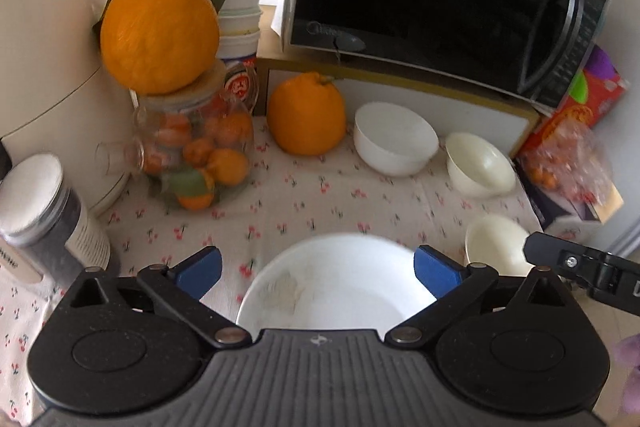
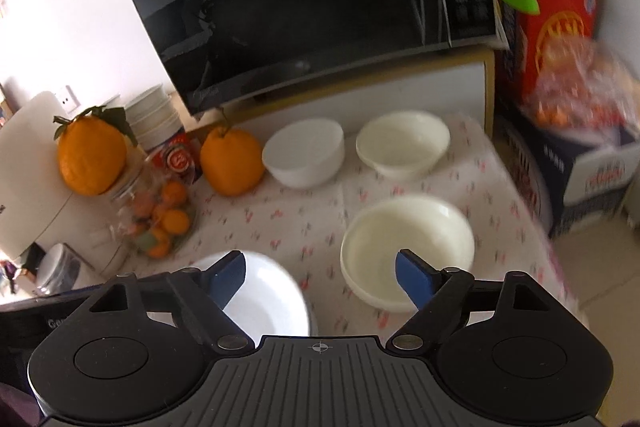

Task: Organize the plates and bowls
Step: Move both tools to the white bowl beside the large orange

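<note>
Both grippers stand apart and hold nothing: the left gripper (image 1: 318,269) above the white bowl (image 1: 336,287), the right gripper (image 2: 320,277) beside the cream bowl (image 2: 408,247). Next, judged: seat one blue pad inside a rim, one outside, clamp squarely, then lift. Four glossy bowls sit separately on the worktop (image 1: 280,211).

Bright daylight washes out the back wall; motion blur and fisheye bending soften the edges.
</note>
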`<action>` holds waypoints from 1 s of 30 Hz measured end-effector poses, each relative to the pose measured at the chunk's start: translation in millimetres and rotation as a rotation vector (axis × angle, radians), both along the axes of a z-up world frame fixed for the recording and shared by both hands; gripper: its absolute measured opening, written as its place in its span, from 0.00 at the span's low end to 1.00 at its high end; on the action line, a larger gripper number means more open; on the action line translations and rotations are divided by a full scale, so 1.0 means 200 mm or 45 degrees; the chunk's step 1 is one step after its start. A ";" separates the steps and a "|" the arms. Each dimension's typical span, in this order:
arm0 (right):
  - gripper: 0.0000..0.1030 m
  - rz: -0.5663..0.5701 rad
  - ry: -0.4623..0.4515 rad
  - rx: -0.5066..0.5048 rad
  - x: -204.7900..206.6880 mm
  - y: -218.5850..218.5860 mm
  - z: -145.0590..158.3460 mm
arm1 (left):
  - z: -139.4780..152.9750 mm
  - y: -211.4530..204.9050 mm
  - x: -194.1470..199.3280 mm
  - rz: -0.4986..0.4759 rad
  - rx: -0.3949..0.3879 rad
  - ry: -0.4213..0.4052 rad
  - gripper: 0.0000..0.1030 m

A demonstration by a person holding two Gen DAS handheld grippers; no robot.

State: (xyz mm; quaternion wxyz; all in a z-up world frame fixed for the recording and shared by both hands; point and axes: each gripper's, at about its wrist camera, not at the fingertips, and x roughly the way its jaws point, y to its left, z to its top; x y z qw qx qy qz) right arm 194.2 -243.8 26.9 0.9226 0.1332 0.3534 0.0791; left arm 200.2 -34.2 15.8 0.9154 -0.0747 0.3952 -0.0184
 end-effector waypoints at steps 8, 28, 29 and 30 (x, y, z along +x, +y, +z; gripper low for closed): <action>0.86 -0.014 -0.031 -0.039 0.24 -0.03 0.05 | -0.01 0.00 0.22 0.094 -0.028 0.049 0.99; 0.86 0.080 -0.035 -0.023 0.80 -0.03 -0.12 | -0.24 -0.01 0.59 0.113 -0.457 0.002 0.75; 0.85 0.082 -0.040 -0.020 0.83 -0.03 -0.13 | -0.25 -0.02 0.60 0.109 -0.470 -0.001 0.71; 0.84 0.085 -0.047 -0.017 0.86 -0.04 -0.14 | -0.26 -0.02 0.61 0.107 -0.481 -0.001 0.69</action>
